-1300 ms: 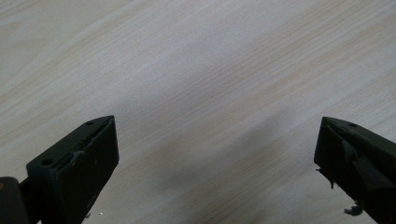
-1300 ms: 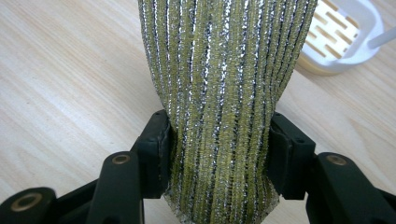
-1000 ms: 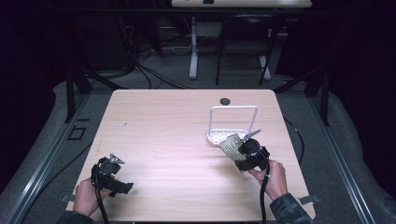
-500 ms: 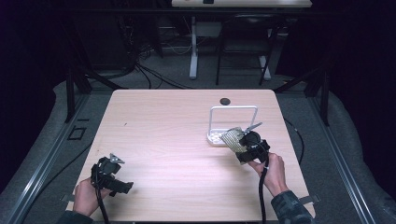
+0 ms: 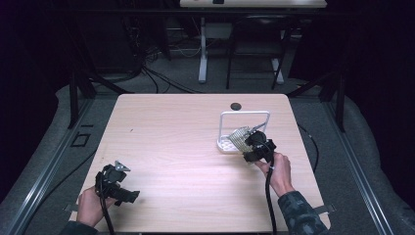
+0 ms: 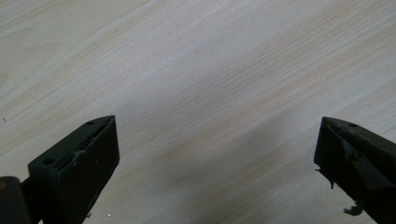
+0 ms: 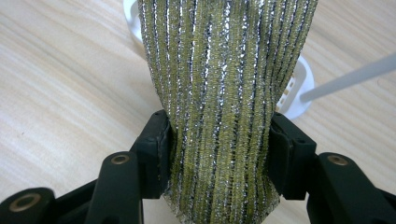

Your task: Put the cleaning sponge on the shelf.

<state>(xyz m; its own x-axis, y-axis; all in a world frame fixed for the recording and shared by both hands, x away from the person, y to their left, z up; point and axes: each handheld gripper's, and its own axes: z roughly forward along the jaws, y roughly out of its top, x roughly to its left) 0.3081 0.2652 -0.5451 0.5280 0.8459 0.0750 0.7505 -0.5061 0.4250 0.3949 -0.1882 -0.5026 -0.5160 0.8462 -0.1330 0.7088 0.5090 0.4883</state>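
Cloth [image 7: 224, 93], striped silver and gold, sits clamped in my right fingers [image 7: 219, 149] and has been carried onto the white rack [image 5: 244, 128], so draping it seems next, while my left fingers [image 6: 210, 172] hang apart over bare tabletop [image 6: 210, 70].

Lit table [image 5: 186, 147], dark surroundings.
Your high view is soft and dim beyond the table's edges; your gripper views blur near the jaws, with soft shadows.
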